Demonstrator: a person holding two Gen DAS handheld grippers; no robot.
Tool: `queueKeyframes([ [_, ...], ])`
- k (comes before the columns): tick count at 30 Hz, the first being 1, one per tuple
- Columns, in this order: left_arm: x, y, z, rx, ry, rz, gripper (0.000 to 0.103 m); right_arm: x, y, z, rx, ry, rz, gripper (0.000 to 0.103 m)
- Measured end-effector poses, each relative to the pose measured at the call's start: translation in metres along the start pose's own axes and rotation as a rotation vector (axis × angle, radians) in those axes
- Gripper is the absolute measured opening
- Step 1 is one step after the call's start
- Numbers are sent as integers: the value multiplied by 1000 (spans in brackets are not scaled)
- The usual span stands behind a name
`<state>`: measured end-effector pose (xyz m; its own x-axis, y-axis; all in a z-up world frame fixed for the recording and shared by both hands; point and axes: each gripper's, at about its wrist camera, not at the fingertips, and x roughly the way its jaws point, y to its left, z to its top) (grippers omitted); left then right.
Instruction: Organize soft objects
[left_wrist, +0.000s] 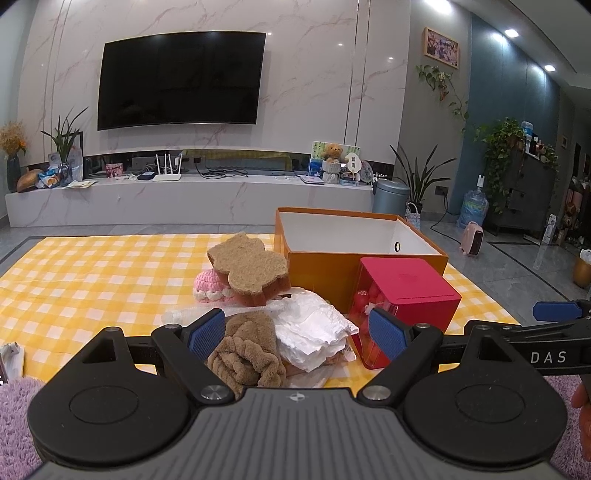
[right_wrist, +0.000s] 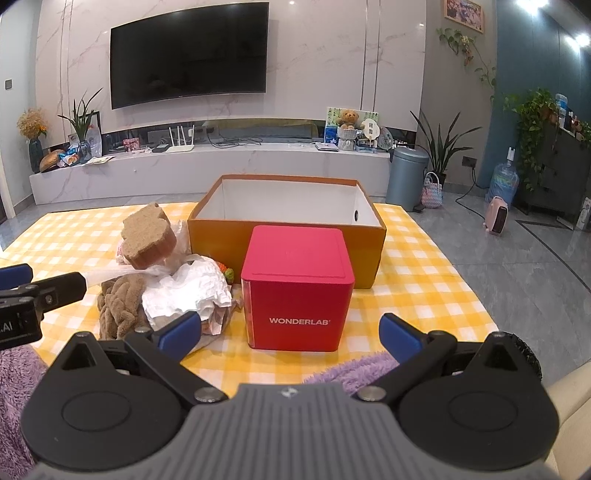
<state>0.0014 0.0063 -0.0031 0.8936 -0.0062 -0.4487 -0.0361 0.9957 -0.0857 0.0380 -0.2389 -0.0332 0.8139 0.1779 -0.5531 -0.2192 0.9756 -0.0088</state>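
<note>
Nothing has gone into the box yet, as far as the views show, so I judge the task barely begun.

Nearest, at the bottom of each frame, the left gripper (left_wrist: 297, 334) and right gripper (right_wrist: 290, 334) both stand with jaws spread wide and nothing between the pads. Just beyond the left one, at lower centre of its view, lies the heap of soft things on the yellow checked cloth (left_wrist: 110, 280): one brown knitted cloth (left_wrist: 245, 354) closest, one crumpled white wrapper or tissue (left_wrist: 314, 328) touching it on the right, one brown bear-shaped sponge (left_wrist: 249, 267) propped on top further back, and one pink crocheted piece (left_wrist: 210, 286) half hidden behind the sponge. A small orange-and-green crocheted bit (right_wrist: 226, 272) peeks out in the right wrist view (what it is, I cannot tell).

Right of the heap stands one red box (right_wrist: 297, 284), lettered WONDERLAB, centred ahead of the right gripper. Behind it, in the middle of the frame, one orange box (right_wrist: 288, 236) sits open, its white inside bare where visible.

So four or five soft items remain to be sorted.
</note>
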Motion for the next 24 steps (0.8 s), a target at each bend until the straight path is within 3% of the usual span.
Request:
queueKeyframes([
  [24,3,3,-2,-4,6,-3,102,4,5,-2,-26,5,12,100],
])
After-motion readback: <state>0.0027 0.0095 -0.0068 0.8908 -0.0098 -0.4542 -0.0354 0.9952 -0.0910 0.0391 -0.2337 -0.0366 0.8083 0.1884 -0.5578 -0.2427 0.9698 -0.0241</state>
